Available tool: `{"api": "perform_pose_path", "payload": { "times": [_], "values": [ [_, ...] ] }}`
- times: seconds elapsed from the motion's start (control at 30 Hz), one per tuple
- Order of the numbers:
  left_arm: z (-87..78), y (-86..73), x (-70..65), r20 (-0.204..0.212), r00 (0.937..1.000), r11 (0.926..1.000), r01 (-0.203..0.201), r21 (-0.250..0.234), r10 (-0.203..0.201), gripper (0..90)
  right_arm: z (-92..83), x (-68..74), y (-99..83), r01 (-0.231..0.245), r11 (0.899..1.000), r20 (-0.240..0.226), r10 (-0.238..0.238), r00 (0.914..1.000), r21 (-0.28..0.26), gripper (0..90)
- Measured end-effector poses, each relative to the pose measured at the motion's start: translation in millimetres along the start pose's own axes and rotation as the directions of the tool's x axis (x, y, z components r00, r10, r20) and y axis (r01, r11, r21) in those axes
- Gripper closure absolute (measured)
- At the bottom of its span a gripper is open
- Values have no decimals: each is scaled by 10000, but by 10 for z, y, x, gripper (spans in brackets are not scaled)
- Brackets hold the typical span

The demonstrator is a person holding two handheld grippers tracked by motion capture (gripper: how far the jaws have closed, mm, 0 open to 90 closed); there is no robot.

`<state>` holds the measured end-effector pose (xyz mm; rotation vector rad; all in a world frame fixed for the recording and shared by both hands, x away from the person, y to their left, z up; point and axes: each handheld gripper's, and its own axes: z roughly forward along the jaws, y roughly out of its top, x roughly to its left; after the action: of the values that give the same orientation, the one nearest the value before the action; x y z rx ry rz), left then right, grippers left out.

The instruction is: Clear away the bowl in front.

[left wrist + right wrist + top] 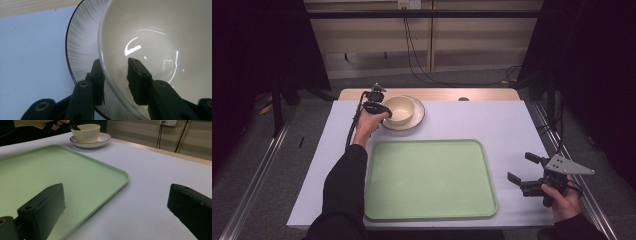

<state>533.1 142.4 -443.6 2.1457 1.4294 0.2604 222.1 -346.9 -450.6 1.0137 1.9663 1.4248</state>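
l gripper (pixel 115 77) fingers straddle bowl (pixel 160 45) rim, not clamped; r gripper (pixel 117 207) fingers spread.

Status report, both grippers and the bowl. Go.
Left gripper at the bowl, jaws astride its near rim, one inside, one outside. Bowl sits on its plate. Right gripper open, idle beside the green tray. Nothing in the way.
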Motion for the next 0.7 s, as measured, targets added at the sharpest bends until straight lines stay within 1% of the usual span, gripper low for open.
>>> {"api": "perform_pose_path", "payload": {
  "times": [0.03, 0.07, 0.1, 0.13, 0.17, 0.2, 0.23, 0.27, 0.3, 0.33, 0.37, 0.47, 0.5, 0.63, 0.67, 0.7],
  "values": [
    [6, -2, 2, 59, 9999, 9999, -84, 79, 83, 689, 2, 0, 0, 22, 10000, -14, -22, 10000, -1, 10],
    [15, -1, -9, 84, 10000, 10000, 2, 47, -2, 694, 4, 1, 1, 44, 10000, -22, -44, 10000, -13, 9],
    [19, 1, -7, 109, 9999, 9999, -77, 147, 76, 702, 5, 4, 1, 49, 10000, -35, -49, 10000, -12, 9],
    [28, -2, -15, 81, 10000, 9999, -38, 97, 37, 703, 4, 8, 2, 18, 10000, -88, -18, 10000, 10, 9],
    [37, -3, -20, 81, 9999, 10000, 94, 33, -95, 705, 4, 8, 2, 17, 10000, -82, -17, 10000, 4, 9],
    [37, 1, -8, 62, 9999, 9998, 87, 160, -88, 712, 5, 5, 2, 37, 10000, -51, -37, 10000, 1, 9],
    [45, -2, -8, -22, 9997, 9996, 250, 92, -250, 725, 5, 3, 1, 37, 10000, -41, -37, 10000, -5, 9],
    [45, -2, -8, -22, 9997, 9996, 250, 92, -250, 740, 5, 3, 1, 37, 10000, -41, -37, 10000, -5, 9],
    [64, 0, -13, 34, 9990, 9990, 442, 91, -443, 739, 5, 4, 1, 49, 10000, -15, -49, 10000, 56, 9],
    [65, 0, -6, 0, 9991, 9991, 418, 86, -418, 735, 6, 4, 0, 83, 10000, 9, -84, 10000, 51, 9],
    [68, -1, -9, 9, 9985, 9985, 552, 61, -552, 744, 3, 3, 1, 64, 10000, -41, -64, 10000, 43, 9],
    [68, -2, 2, 107, 9982, 9982, 589, 98, -590, 738, 1, -1, 0, 8, 10000, -6, -8, 10000, 32, 9],
    [74, -4, 12, 225, 9966, 9969, 789, 25, -789, 738, -2, -4, -2, 7, 10000, -55, -7, 10000, 37, 9],
    [76, -12, 16, 234, 9963, 9966, 827, 11, -827, 749, -1, 0, 0, 37, 10000, 31, -37, 10000, 27, 9],
    [74, -13, 15, 309, 9934, 9939, 1100, 91, -1102, 754, -3, 4, 1, 38, 10000, -3, -38, 10000, 43, 9],
    [73, -12, 35, 311, 9928, 9933, 1153, 98, -1155, 763, -2, 4, 1, 42, 10000, 2, -42, 10000, 45, 9]
  ]
}}
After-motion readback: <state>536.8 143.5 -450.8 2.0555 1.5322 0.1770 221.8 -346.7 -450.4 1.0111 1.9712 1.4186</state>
